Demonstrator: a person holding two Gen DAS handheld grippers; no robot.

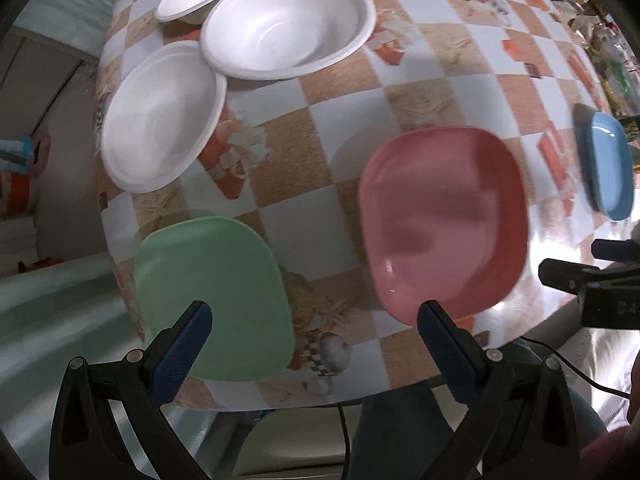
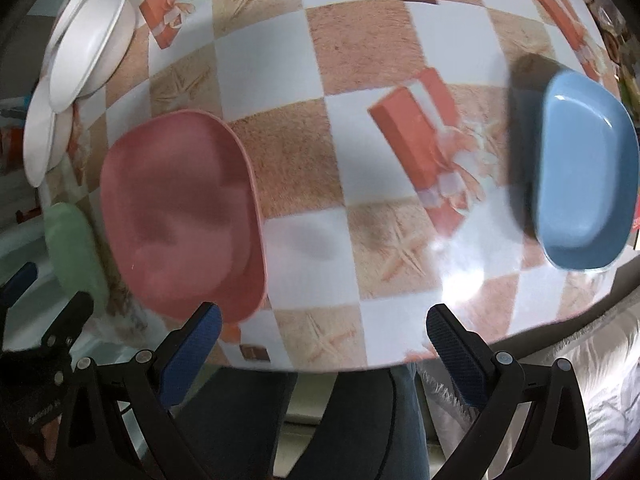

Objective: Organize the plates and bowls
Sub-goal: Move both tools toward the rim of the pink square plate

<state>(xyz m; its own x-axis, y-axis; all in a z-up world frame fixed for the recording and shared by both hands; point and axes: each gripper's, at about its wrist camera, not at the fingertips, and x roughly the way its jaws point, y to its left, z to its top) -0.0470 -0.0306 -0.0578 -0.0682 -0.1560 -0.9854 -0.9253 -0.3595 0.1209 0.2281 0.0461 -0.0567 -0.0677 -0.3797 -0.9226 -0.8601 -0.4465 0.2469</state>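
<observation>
Both claws hover over the near edge of the table (image 2: 256, 64), which is covered in a checked cloth; the left claw (image 1: 314, 316) and the right claw (image 2: 324, 320) each stand with jaws spread wide and nothing between them. Taking the pink plate (image 1: 444, 220) as landmark: the green plate (image 1: 212, 296) lies to its left near the table's edge, the blue plate (image 2: 586, 172) lies well apart to its right, and three white bowls (image 1: 288, 24) cluster beyond it on the far left, their rims overlapping or touching. Nothing appears stacked yet, in my judgement. Risks: the green plate and pink plate sit close to the near edge, so a sideways nudge from a finger could push one off the table. The plates look thin and shallow, so a jaw must catch a rim; a poor bite could let a plate slip or tip. The white bowls look light and foam-like, so squeezing could dent them, and lifting one may drag its neighbour. Glare on the cloth near the blue plate may hide its rim. Writing: embossed letters on a black claw body are too blurred to read.
</observation>
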